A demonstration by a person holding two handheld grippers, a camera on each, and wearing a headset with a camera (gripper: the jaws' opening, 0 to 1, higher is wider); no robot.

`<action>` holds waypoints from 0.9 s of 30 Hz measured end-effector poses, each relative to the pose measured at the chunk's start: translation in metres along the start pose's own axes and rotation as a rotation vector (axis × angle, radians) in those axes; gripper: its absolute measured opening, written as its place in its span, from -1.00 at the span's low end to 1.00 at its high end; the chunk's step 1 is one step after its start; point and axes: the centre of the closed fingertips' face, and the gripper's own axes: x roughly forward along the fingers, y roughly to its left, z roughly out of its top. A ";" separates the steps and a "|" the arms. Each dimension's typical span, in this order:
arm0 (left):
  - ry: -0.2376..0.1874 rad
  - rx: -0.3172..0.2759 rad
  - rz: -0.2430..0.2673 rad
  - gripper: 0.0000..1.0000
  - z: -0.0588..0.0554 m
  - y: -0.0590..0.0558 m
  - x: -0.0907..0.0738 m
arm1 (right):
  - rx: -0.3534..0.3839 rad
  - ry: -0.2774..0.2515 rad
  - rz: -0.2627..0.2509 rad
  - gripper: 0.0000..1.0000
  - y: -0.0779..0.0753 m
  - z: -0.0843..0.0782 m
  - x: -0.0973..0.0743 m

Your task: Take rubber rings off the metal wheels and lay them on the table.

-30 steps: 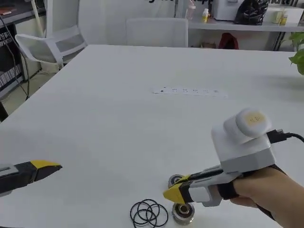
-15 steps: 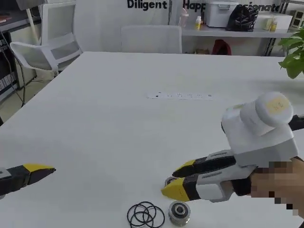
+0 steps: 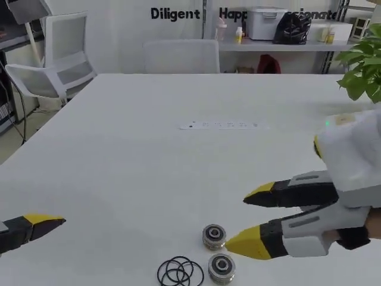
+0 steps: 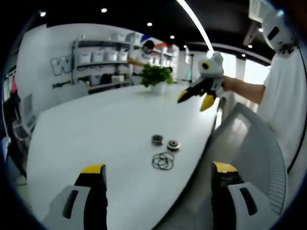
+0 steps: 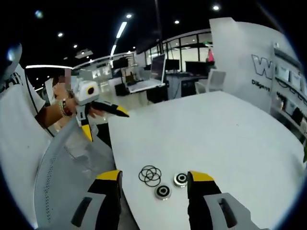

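Rubber rings (image 3: 180, 271): several black ones in an overlapping heap, flat on the table (image 3: 137, 155), right at its near edge and a bit right of middle. Two metal wheels sit just beside the heap on the side toward the right edge. The nearer wheel (image 3: 221, 267) is almost touching the rings, and the farther wheel (image 3: 214, 235) is just behind it. Both lie on a flat face, hub up.

Change: a second ago the right gripper (image 3: 238, 221) had its tips down at the wheels. Now it's lifted clear and pulled toward the right edge, jaws spread wide with nothing between them (head camera tilted up too, so part of the shift is view, not motion). Wheels and heap sit as before. The left gripper (image 3: 41, 224) hovers by the near-left corner, well apart from the parts; its own view shows jaws wide and empty.

Read: looks like a retreat after a drop. Can't tell if either wheel still carries a ring, since the grooves are too small to see. If both are bare, the task is near done.
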 end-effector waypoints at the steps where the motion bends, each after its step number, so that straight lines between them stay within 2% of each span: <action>1: 0.000 -0.001 -0.001 0.83 -0.001 0.000 0.000 | 0.005 -0.009 -0.004 0.09 -0.001 0.000 -0.003; 5: 0.006 -0.008 -0.008 0.82 -0.003 -0.002 0.002 | 0.044 -0.067 -0.029 0.18 -0.005 -0.006 -0.021; 8: 0.003 -0.013 -0.008 0.82 -0.004 -0.003 0.003 | 0.120 -0.128 -0.064 0.25 -0.011 -0.013 -0.031; 12: 0.007 -0.015 -0.010 0.81 -0.006 -0.005 0.003 | 0.174 -0.155 -0.099 0.30 -0.016 -0.029 -0.039; 20: 0.004 -0.032 0.004 0.80 -0.010 -0.005 0.002 | 0.267 -0.143 -0.177 0.41 -0.024 -0.065 -0.049; 27: 0.002 -0.048 0.011 0.79 -0.014 -0.006 0.003 | 0.326 -0.075 -0.207 0.58 -0.026 -0.096 -0.048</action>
